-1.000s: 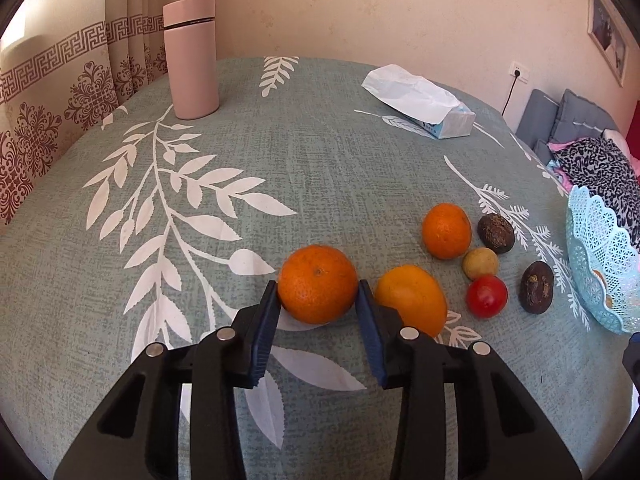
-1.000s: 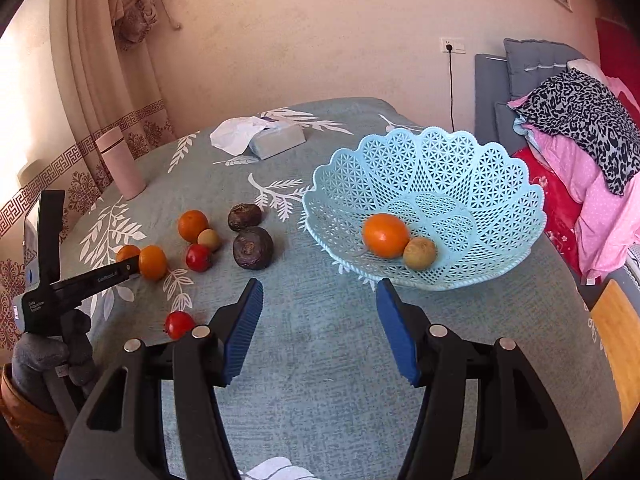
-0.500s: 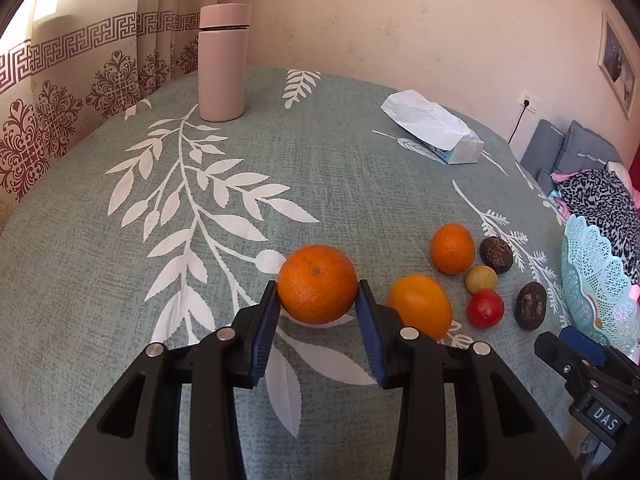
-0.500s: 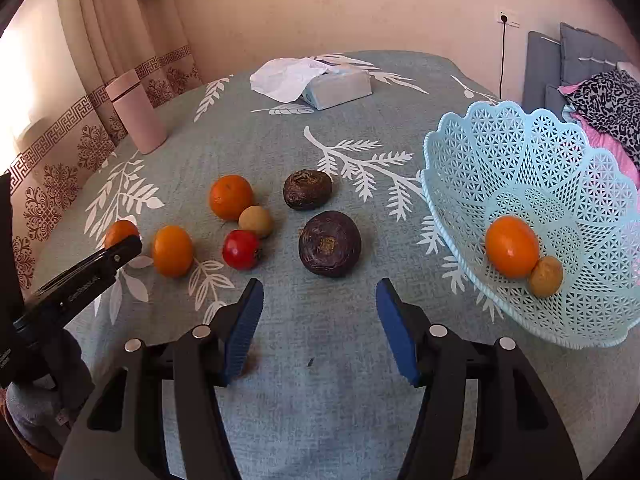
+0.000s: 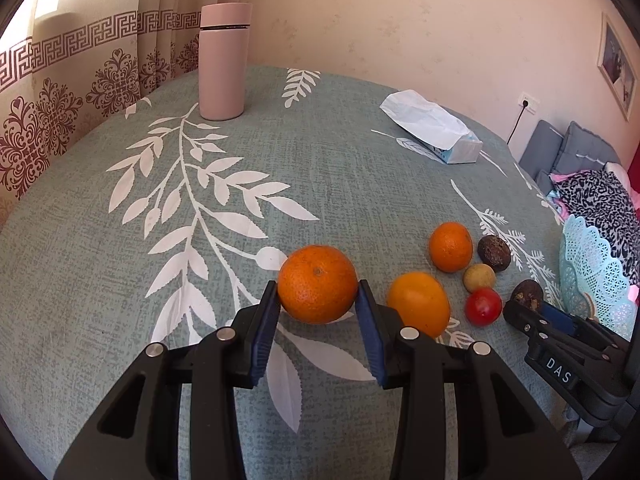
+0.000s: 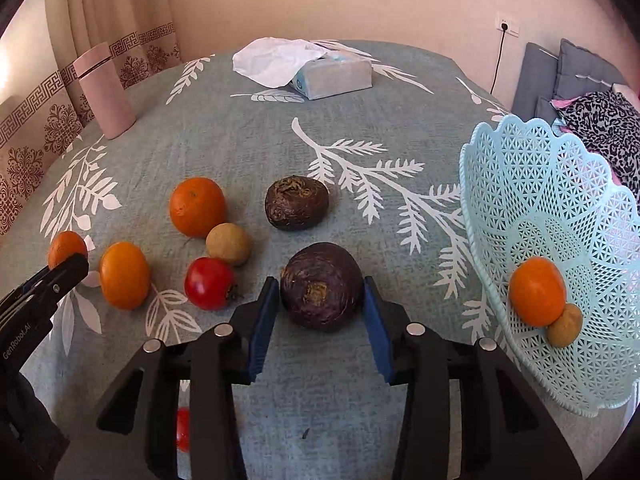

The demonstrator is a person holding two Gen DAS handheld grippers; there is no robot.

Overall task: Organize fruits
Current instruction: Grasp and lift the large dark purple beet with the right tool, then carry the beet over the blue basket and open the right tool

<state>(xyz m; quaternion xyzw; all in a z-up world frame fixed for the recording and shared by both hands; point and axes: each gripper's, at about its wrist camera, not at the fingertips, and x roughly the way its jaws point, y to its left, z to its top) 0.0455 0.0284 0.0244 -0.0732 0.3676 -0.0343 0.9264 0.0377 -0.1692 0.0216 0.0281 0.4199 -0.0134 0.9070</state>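
My left gripper (image 5: 317, 304) is shut on an orange (image 5: 317, 284), its blue pads pressed on both sides, held just above the table cloth. My right gripper (image 6: 319, 304) stands around a dark purple fruit (image 6: 321, 285) on the table, pads at its sides. I cannot tell whether they press it. On the table lie a second orange (image 6: 124, 274), a third orange (image 6: 197, 207), a red tomato (image 6: 209, 283), a small tan fruit (image 6: 229, 243) and another dark fruit (image 6: 296, 203). The light blue basket (image 6: 560, 184) at the right holds an orange (image 6: 537, 291) and a tan fruit (image 6: 564, 325).
A pink tumbler (image 5: 223, 62) stands at the far left of the table. A tissue box (image 6: 332, 74) with a white tissue lies at the back. A small red fruit (image 6: 183, 434) shows under my right gripper. Cushions and clothes (image 6: 600, 116) lie beyond the right edge.
My right gripper has moved forward and down, from facing the basket to straddling the dark purple fruit. My left gripper has kept its hold on the orange and has lifted and tilted slightly.
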